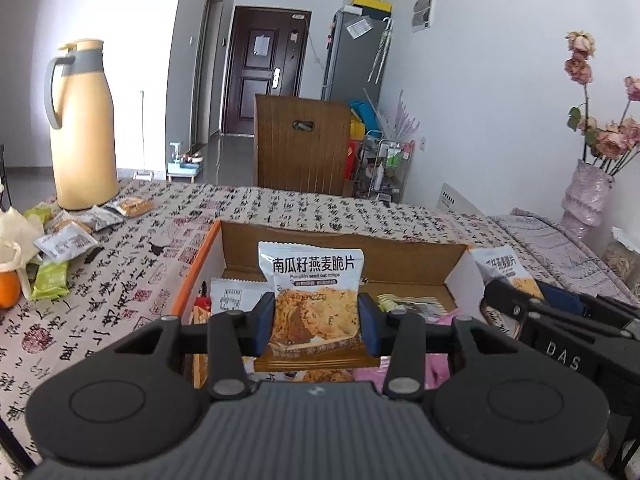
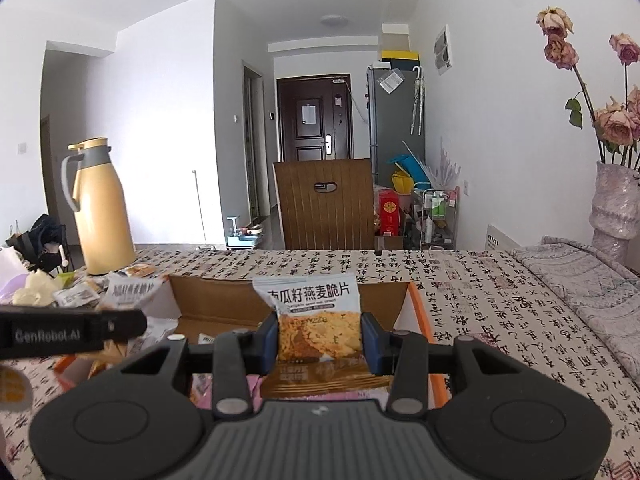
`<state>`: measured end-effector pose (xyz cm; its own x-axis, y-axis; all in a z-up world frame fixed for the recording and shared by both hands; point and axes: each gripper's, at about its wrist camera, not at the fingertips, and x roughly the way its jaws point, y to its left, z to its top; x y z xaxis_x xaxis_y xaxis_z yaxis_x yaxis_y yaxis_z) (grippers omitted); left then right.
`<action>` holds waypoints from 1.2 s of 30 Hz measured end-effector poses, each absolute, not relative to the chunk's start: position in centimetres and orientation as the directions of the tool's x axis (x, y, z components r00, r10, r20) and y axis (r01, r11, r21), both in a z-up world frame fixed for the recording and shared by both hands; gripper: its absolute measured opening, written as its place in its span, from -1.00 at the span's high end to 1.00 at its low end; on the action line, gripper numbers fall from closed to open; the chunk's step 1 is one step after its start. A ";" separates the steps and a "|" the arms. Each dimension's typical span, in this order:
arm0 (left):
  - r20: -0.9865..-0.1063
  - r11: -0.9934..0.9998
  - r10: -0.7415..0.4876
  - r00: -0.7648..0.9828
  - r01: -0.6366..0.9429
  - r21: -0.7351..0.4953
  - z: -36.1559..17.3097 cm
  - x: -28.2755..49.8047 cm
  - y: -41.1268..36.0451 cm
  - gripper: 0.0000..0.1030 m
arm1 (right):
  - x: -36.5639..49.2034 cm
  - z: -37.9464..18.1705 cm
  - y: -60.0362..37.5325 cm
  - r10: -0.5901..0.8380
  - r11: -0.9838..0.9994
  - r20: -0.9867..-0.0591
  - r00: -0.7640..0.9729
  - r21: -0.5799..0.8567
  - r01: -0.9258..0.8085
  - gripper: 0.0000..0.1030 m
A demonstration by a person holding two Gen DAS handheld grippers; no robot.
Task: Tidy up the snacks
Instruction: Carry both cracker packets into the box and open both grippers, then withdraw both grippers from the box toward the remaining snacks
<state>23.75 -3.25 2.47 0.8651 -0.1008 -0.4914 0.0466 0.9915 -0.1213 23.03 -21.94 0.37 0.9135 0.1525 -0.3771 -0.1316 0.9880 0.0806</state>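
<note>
My left gripper (image 1: 316, 322) is shut on a pumpkin seed oat crisps packet (image 1: 312, 280), held upright over the open cardboard box (image 1: 340, 240). My right gripper (image 2: 319, 338) is shut on a second, matching oat crisps packet (image 2: 312, 308), also upright above the same box (image 2: 224, 292). In the left wrist view the right gripper (image 1: 520, 300) shows at the right with its packet (image 1: 500, 268). In the right wrist view the left gripper's finger (image 2: 72, 330) crosses the left side. Several snack packets (image 1: 232, 296) lie inside the box.
Loose snack packets (image 1: 76, 232) lie on the patterned tablecloth by a yellow thermos jug (image 1: 82, 124), with an orange (image 1: 8, 288) at the left edge. A vase of dried roses (image 2: 612, 200) stands at the right. A wooden chair back (image 1: 300, 144) rises behind the table.
</note>
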 end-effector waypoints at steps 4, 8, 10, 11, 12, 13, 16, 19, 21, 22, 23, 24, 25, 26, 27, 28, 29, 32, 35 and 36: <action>-0.520 0.992 -0.092 0.849 0.032 -0.122 1.1 25.1 -3.0 0.15 | 24.2 -1.1 -21.9 0.155 0.987 -0.405 0.901 0.090 -0.130 0.21; -0.526 0.994 -0.085 0.846 0.034 -0.105 0.0 25.5 -3.2 0.15 | 25.0 -2.0 -22.1 0.155 0.987 -0.426 0.892 0.100 -0.124 0.21; -0.519 0.993 -0.100 0.849 0.052 -0.108 0.0 25.5 -3.3 0.15 | 25.1 -2.3 -22.0 0.162 0.986 -0.434 0.886 0.101 -0.131 0.20; -0.516 0.992 -0.105 0.850 0.056 -0.109 0.0 25.5 -3.3 0.15 | 25.1 -2.4 -22.0 0.167 0.986 -0.436 0.884 0.100 -0.136 0.20; -0.515 0.992 -0.109 0.850 0.060 -0.111 -0.1 25.5 -3.2 0.15 | 25.1 -2.5 -22.0 0.171 0.985 -0.438 0.883 0.100 -0.141 0.20; -0.514 0.992 -0.112 0.851 0.062 -0.113 -0.2 25.6 -3.2 0.15 | 25.0 -2.5 -22.0 0.175 0.984 -0.438 0.882 0.100 -0.146 0.20; -0.509 0.990 -0.119 0.852 0.065 -0.123 -0.2 25.7 -3.0 0.13 | 24.8 -2.5 -22.0 0.169 0.985 -0.439 0.883 0.097 -0.141 0.15; -0.501 0.989 -0.114 0.858 0.050 -0.139 -0.1 25.5 -2.6 0.06 | 24.4 -2.4 -22.4 0.149 0.988 -0.421 0.895 0.104 -0.115 -0.26; -0.491 0.987 -0.116 0.864 0.046 -0.152 0.1 25.3 -2.3 -0.21 | 24.2 -2.3 -22.5 0.135 0.989 -0.408 0.903 0.104 -0.101 -0.58; -0.484 0.988 -0.109 0.868 0.039 -0.152 0.2 25.2 -2.3 -0.34 | 24.1 -2.2 -22.6 0.132 0.990 -0.403 0.905 0.106 -0.097 -0.72; -0.475 0.988 -0.101 0.874 0.033 -0.151 0.4 25.0 -2.3 -0.56 | 24.1 -2.2 -22.7 0.132 0.989 -0.403 0.906 0.109 -0.096 -0.80; -0.464 0.988 -0.098 0.880 0.029 -0.154 0.5 24.8 -2.2 -0.72 | 24.1 -2.2 -22.8 0.133 0.989 -0.403 0.906 0.113 -0.094 -0.85; -0.456 0.987 -0.095 0.885 0.025 -0.157 0.6 24.7 -2.2 -0.83 | 24.1 -2.2 -22.8 0.133 0.989 -0.404 0.905 0.118 -0.092 -0.93; -0.446 0.987 -0.087 0.891 0.016 -0.162 0.7 24.6 -2.1 -1.00 | 24.1 -2.3 -22.9 0.131 0.989 -0.404 0.905 0.121 -0.089 -0.99; -0.432 0.986 -0.078 0.898 0.004 -0.168 0.8 24.4 -2.0 -1.00 | 24.1 -2.3 -22.9 0.130 0.989 -0.404 0.905 0.123 -0.087 -1.00; -0.428 0.984 -0.078 0.900 0.002 -0.177 0.8 24.3 -1.9 -1.00 | 24.1 -2.3 -23.0 0.130 0.988 -0.405 0.905 0.126 -0.085 -1.00; -0.427 0.983 -0.081 0.900 0.002 -0.183 0.9 24.3 -1.8 -1.00 | 24.2 -2.3 -23.1 0.130 0.988 -0.406 0.905 0.128 -0.084 -1.00; -0.431 0.984 -0.079 0.899 0.001 -0.179 1.0 24.4 -1.9 -1.00 | 24.3 -2.4 -23.2 0.126 0.988 -0.409 0.904 0.132 -0.079 -1.00; -0.429 0.986 -0.071 0.901 -0.002 -0.168 1.1 24.3 -2.1 -1.00 | 24.3 -2.2 -23.3 0.121 0.989 -0.410 0.904 0.131 -0.073 -1.00; -0.428 0.986 -0.066 0.901 -0.007 -0.167 1.3 24.2 -2.1 -1.00 | 24.3 -2.0 -23.2 0.118 0.989 -0.409 0.905 0.130 -0.069 -1.00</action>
<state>24.25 -2.13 1.27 0.9012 -0.0663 -0.4283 -0.0069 0.9859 -0.1673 24.34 -23.19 -1.97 0.9047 0.1175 -0.4095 -0.0694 0.9890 0.1305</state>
